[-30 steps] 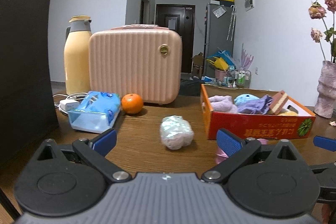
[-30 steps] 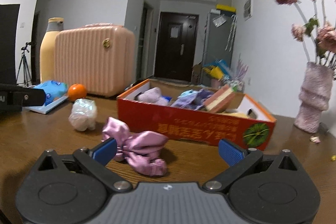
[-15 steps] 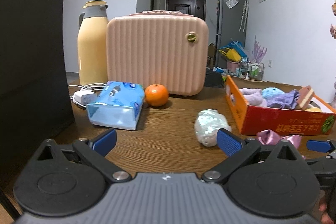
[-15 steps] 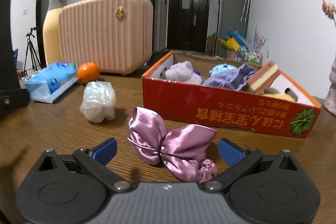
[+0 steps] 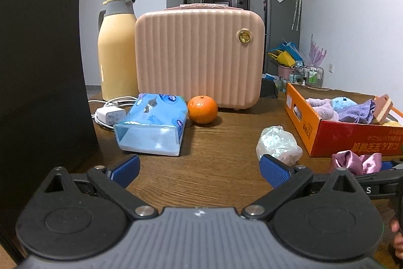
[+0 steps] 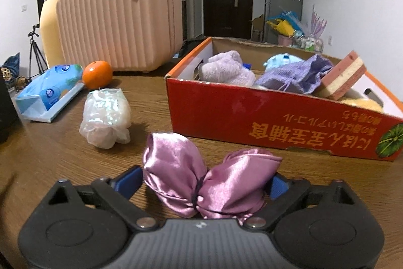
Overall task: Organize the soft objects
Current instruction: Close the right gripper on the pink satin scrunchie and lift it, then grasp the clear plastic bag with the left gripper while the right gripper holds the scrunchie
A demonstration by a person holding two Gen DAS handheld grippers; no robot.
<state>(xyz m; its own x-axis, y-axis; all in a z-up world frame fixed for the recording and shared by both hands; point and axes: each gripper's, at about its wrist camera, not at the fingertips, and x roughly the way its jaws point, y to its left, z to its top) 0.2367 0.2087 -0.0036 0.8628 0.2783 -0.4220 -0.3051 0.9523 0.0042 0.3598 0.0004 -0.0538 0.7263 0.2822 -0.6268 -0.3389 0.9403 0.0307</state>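
Satin bow [image 6: 206, 178]: purple, lying on the table [image 6: 63, 148] between the jaws of the right gripper [image 6: 201, 183], just in front of the red box [image 6: 277, 122].
Right jaws: apart and wide, having just been closing a little with the bow between them; the blue pads [image 6: 128, 180] flank its two lobes, the left one close against the fabric, and no squeeze shows yet.
Left jaws: those of the left gripper [image 5: 199, 168] stand wide apart over bare table, holding nothing; the wrapped bundle [image 5: 278, 143] sits just beyond the right pad.
Step in hand (judged): closing on the bow to carry it into the box.
Doing it well: centre the grip on the knotted waist, where the satin is gathered and least likely to slide; close until the lobes visibly compress, since slick cloth can slip from a light pinch; lift clear of the box wall before moving across.
Risk (judged): a grip on one lobe only would let the bow droop and snag the box edge.
Box contents: a lilac towel [image 6: 226, 68], a light blue soft toy [image 6: 282, 61], a purple knitted pouch [image 6: 297, 78], a layered sponge [image 6: 345, 75].
Farther out: a tissue pack [image 5: 153, 127], an orange [image 5: 202, 109], a charger [image 5: 110, 115], a pink ribbed case [image 5: 199, 57], a yellow flask [image 5: 117, 49].
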